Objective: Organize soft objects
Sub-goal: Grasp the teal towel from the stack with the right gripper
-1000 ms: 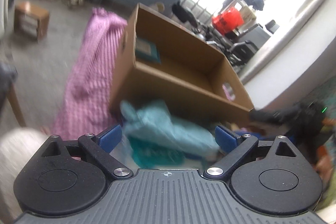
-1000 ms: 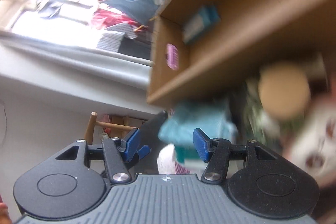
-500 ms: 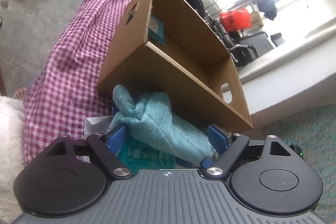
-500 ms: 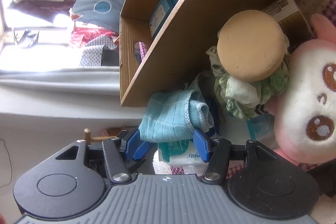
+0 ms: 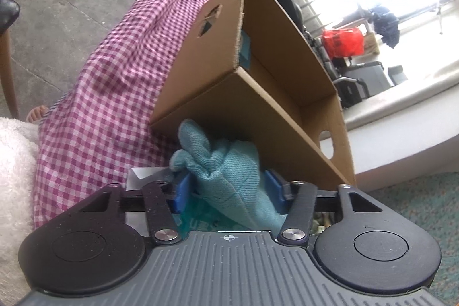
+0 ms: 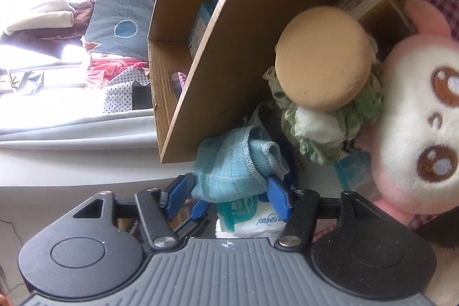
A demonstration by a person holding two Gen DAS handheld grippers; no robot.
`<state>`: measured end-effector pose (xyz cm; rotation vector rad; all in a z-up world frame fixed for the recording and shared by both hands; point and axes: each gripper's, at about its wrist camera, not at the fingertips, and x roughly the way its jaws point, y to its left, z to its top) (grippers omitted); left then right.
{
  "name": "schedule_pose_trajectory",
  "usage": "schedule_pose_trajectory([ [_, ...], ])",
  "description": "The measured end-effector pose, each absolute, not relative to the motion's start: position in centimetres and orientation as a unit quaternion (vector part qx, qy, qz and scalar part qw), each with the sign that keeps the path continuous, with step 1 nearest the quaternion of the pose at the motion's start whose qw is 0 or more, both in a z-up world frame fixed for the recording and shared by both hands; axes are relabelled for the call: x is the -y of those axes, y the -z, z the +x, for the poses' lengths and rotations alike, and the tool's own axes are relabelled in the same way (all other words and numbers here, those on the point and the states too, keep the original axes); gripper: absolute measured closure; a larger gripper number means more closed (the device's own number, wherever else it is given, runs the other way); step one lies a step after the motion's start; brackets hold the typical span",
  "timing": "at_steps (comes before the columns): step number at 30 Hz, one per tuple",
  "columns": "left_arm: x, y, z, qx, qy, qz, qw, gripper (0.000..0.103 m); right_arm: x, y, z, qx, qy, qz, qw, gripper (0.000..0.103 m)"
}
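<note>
Since the earlier frames, both grippers are sitting lower and closer to the teal cloth, and the blur is gone. The left gripper has just been closing its jaws: the blue pads are now pressing on both sides of the cloth, clenching it, where they stood wide apart before. The right gripper has just been opening its jaws a little; the other end of the cloth is lying between its pads, the left pad touching the fabric, but whether the right pad is pressing on it cannot be told.

Under the cloth, a teal-and-white packet is lying on the pink checked tablecloth. Just beyond, the cloth is bunching against the near wall of the cardboard box, which is standing at the far edge of the surface. Beside the box wall, in the right wrist view, a plush burger is resting on green and white fabric, with a pink-and-white plush toy touching it toward the right edge.
</note>
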<state>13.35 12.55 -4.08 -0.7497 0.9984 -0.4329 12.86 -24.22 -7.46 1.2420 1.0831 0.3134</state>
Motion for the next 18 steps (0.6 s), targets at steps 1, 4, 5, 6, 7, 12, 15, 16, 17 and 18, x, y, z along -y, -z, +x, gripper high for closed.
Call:
schedule_pose_trajectory([
  [1, -12.6, 4.1, 13.4, -0.464, 0.199, -0.345, 0.791, 0.062, 24.1, 7.5, 12.9, -0.48, -0.142, 0.555, 0.664, 0.035],
  [4, -12.9, 4.4, 13.3, -0.463, 0.196, -0.347, 0.792, 0.068, 23.9, 7.6, 12.9, -0.481, -0.151, 0.562, 0.656, 0.034],
  [5, -13.0, 4.4, 13.3, -0.463, 0.196, -0.347, 0.792, 0.07, 23.8, 7.7, 12.9, -0.481, -0.155, 0.566, 0.651, 0.034],
  [6, -13.1, 4.5, 13.3, -0.463, 0.195, -0.349, 0.791, 0.072, 23.8, 7.8, 13.0, -0.483, -0.157, 0.57, 0.645, 0.034],
  [7, -13.2, 4.6, 13.3, -0.463, 0.196, -0.35, 0.79, 0.072, 23.7, 7.9, 13.0, -0.486, -0.16, 0.573, 0.641, 0.034],
  [12, -13.4, 4.8, 13.1, -0.464, 0.197, -0.355, 0.787, 0.074, 22.8, 8.2, 13.3, -0.496, -0.184, 0.58, 0.619, 0.034],
  [15, -13.5, 5.0, 13.1, -0.463, 0.2, -0.36, 0.785, 0.075, 21.7, 8.8, 14.0, -0.506, -0.19, 0.58, 0.609, 0.034],
  [16, -13.7, 5.1, 13.0, -0.463, 0.201, -0.363, 0.783, 0.075, 21.4, 9.0, 14.3, -0.509, -0.189, 0.58, 0.607, 0.034],
  [17, -13.8, 5.2, 13.0, -0.464, 0.201, -0.366, 0.782, 0.075, 21.2, 9.2, 14.5, -0.513, -0.183, 0.578, 0.608, 0.034],
  [18, -13.9, 5.3, 13.0, -0.463, 0.202, -0.368, 0.781, 0.076, 21.1, 9.4, 14.7, -0.515, -0.175, 0.575, 0.611, 0.034],
])
